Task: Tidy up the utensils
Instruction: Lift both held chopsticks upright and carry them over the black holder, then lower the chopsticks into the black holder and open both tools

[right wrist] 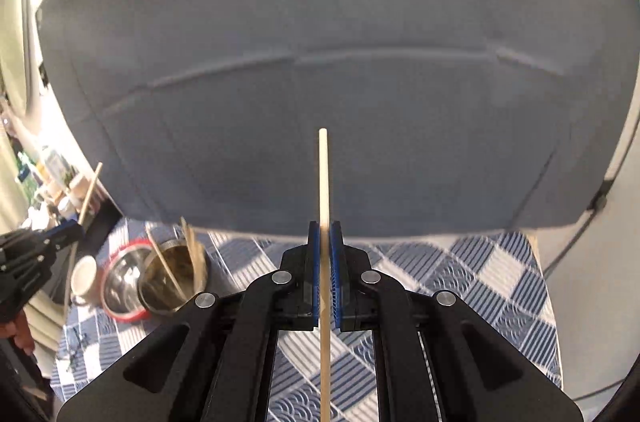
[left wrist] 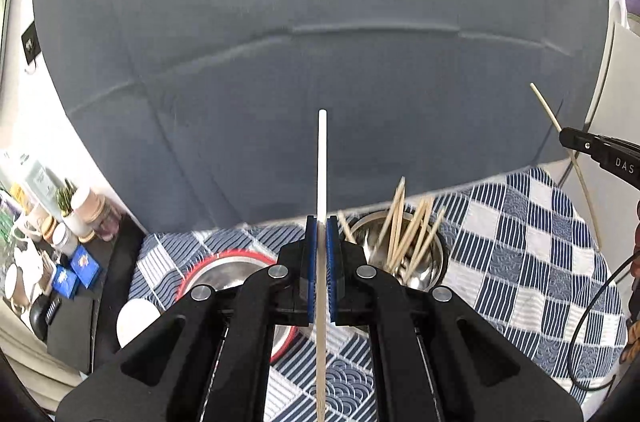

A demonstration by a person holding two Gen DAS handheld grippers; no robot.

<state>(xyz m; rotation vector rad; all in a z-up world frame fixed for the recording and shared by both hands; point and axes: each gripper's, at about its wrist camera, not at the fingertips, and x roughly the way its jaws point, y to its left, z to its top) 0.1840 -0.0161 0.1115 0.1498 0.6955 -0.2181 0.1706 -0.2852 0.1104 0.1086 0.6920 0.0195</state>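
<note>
Left gripper [left wrist: 321, 234]: clamped on 1 chopstick [left wrist: 322, 162], blue pads pressed flat on either side of it — the stick runs straight along the fingers toward 12 o'clock, so its far end stays in the camera's sight.

Right gripper [right wrist: 325, 238]: likewise closed on its own stick [right wrist: 323, 174], held mid-length. Some stick shows before and behind the pads, which I judge keeps it from pivoting.

Cross-view: from the left wrist, the right gripper's tip [left wrist: 576, 138] shows at 3 o'clock with its stick slanting up; from the right wrist, the left tool [right wrist: 60, 234] shows at 9 o'clock.

Cup [left wrist: 400, 254]: a steel container holding a fan of loose sticks [left wrist: 404, 222], leaning on its rim because nothing bundles them. It sits just past the left fingers, at 1 o'clock.

Bowl [left wrist: 224, 266]: red-rimmed steel, touching or just beside the cup at 10 o'clock from the left pads; looks empty where visible.

Mug [right wrist: 84, 278]: white, beside the bowl at its 9 o'clock in the right view.

Cloth [left wrist: 520, 242]: blue-checked, under everything.

Sofa [left wrist: 320, 42]: grey, filling the far field.

Step, as I judge: both sticks are raised clear of the cup — a pair in transit. Where they go is not shown.

Risk: thin round sticks may roll in flat pads.
</note>
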